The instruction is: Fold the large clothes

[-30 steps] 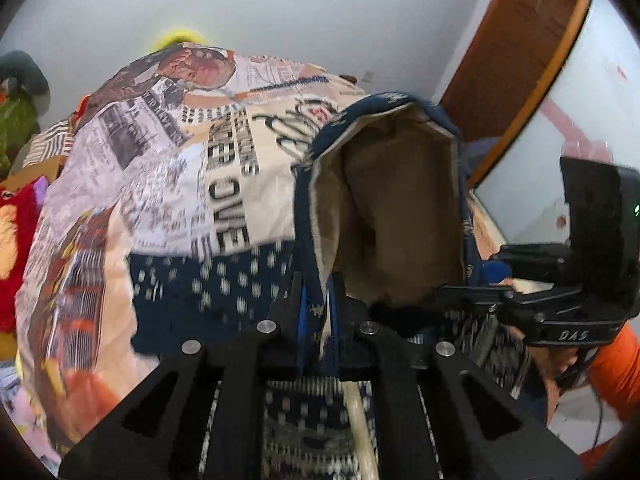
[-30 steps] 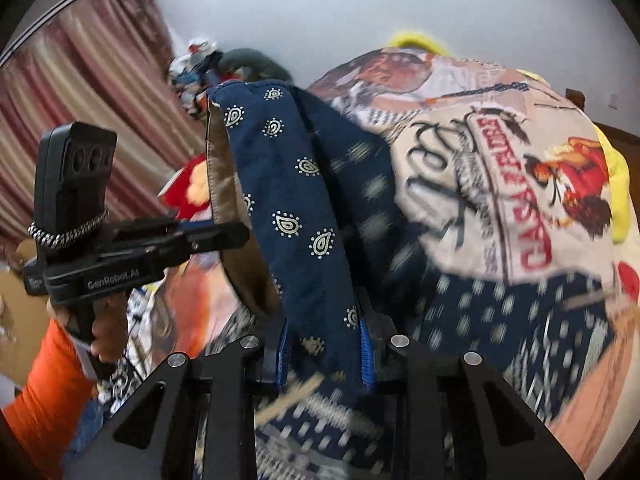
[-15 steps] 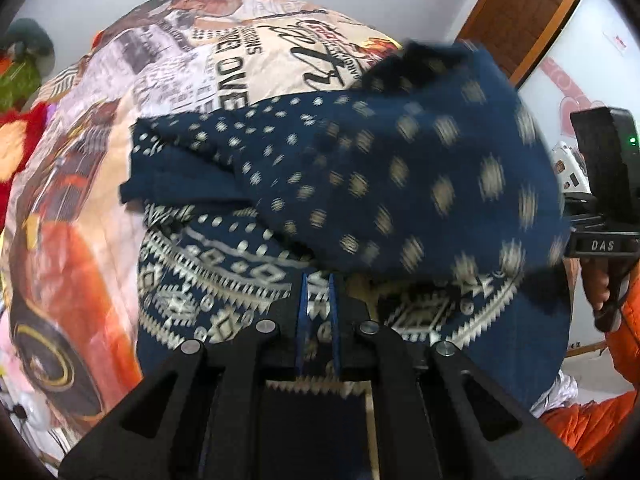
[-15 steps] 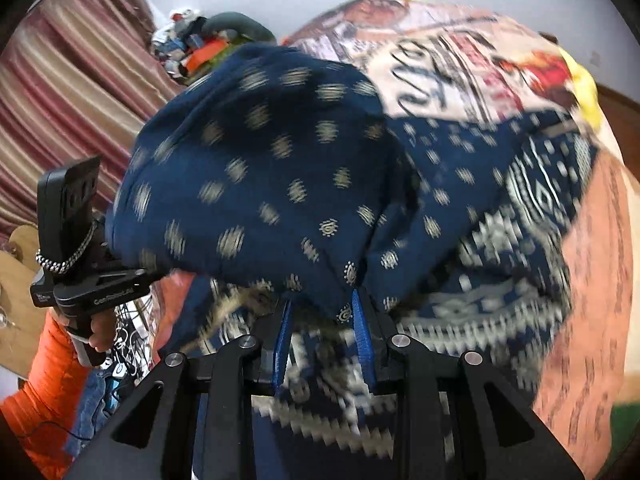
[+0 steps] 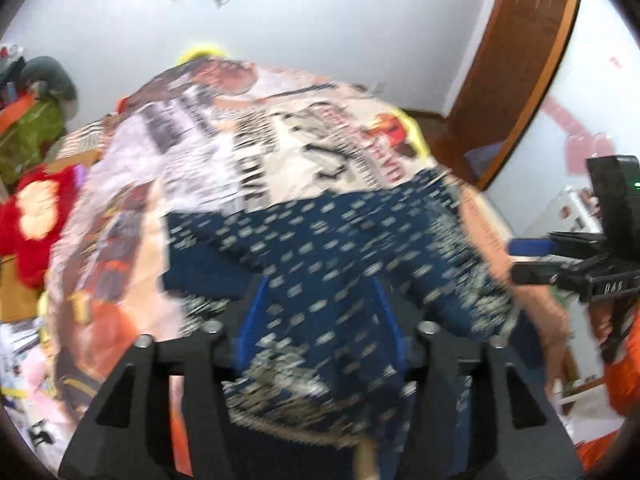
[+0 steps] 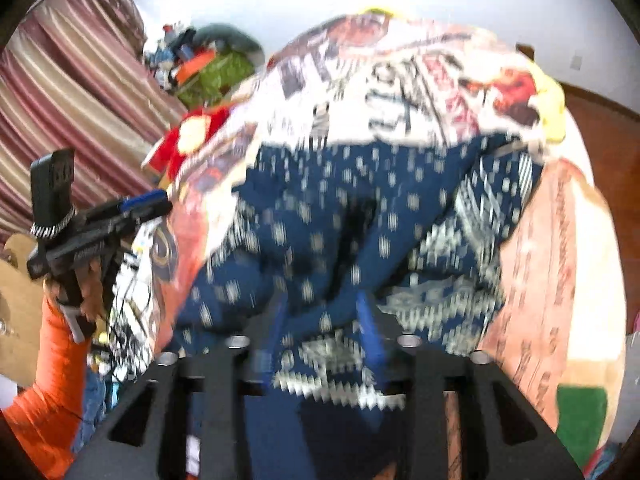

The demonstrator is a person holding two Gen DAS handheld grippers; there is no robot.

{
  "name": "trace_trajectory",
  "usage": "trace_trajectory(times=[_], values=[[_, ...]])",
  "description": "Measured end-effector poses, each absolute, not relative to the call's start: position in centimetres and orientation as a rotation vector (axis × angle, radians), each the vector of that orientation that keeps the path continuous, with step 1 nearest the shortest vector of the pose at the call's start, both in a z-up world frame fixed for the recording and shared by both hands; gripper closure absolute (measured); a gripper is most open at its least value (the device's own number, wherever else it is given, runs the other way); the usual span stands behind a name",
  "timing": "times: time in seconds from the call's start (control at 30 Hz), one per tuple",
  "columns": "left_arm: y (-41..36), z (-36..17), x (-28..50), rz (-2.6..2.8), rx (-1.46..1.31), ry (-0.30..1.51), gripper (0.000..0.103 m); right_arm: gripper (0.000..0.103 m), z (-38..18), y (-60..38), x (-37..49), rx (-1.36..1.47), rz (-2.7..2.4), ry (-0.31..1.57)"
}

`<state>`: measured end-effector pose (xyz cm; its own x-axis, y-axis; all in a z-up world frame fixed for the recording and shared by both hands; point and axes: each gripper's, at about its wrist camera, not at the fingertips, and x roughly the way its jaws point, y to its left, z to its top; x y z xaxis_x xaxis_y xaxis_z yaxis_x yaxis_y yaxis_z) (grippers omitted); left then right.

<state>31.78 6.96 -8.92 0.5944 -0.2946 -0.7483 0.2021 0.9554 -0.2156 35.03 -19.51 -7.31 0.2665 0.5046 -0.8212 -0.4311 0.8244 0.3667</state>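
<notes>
Left gripper jaws had just been opening, spread over the blue garment. Right gripper likewise had just been opening; cloth lay loose between its fingers on the printed bedspread.

blue patterned garment: 1, near centre | grippers: 2, left gripper, right gripper | blue fingers: 2 per gripper | printed bedspread: 1, far | red plush toy: 1, left | wooden door: 1, far right | striped curtain: 1, left
</notes>
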Motion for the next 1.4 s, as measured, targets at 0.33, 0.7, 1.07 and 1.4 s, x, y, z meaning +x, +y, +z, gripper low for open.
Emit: trace_trajectory(times=[0.33, 0.7, 1.07, 1.4], values=[[1.1, -17.6, 32.3, -0.372, 0.034, 1.098, 0.038, 0.019, -10.2, -13.7, 37.3, 0.026, 0.627, 1.170], [8.4, -19.3, 30.3, -0.312, -0.165, 1.124, 0.027, 0.019, -14.7, -16.0, 36.4, 0.034, 0.608, 1.311], [19.9, -19.2, 33.8, -0.066, -0.430, 1.058, 0.026, 0.018, -11.2, -25.0, 40.2, 0.253, 0.405, 1.183], [24.7, -27.7, 39.4, -0.030, -0.748, 1.163, 0.026, 0.018, -16.0, -30.2, 44.9, 0.467, 0.266, 1.285]])
